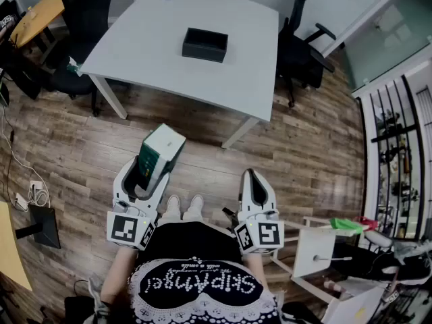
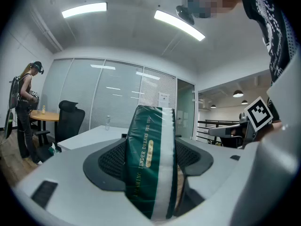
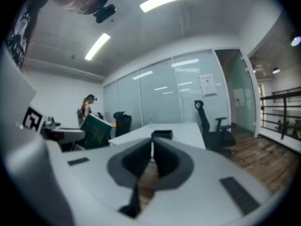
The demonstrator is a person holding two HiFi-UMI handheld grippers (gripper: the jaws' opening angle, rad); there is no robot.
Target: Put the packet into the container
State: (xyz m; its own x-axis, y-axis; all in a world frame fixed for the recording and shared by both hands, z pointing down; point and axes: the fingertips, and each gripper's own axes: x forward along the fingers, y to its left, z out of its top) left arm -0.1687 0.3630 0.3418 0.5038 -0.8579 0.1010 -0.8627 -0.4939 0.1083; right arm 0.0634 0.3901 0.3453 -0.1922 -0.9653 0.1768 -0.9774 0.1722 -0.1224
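Wood-floored office, white table (image 1: 155,52) ahead: left gripper (image 1: 143,178) clamps the green packet (image 1: 162,150) mid-body (looks light, crinkly, likely slippery); right gripper (image 1: 254,175) closed, empty; black container (image 1: 204,44) well apart.

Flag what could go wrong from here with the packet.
The left gripper holds the green packet by one end, the rest jutting past the jaws; it may tilt or slip on the way. The black container sits well in from the edge of the white table and looks a tight fit, so the packet could catch the rim.
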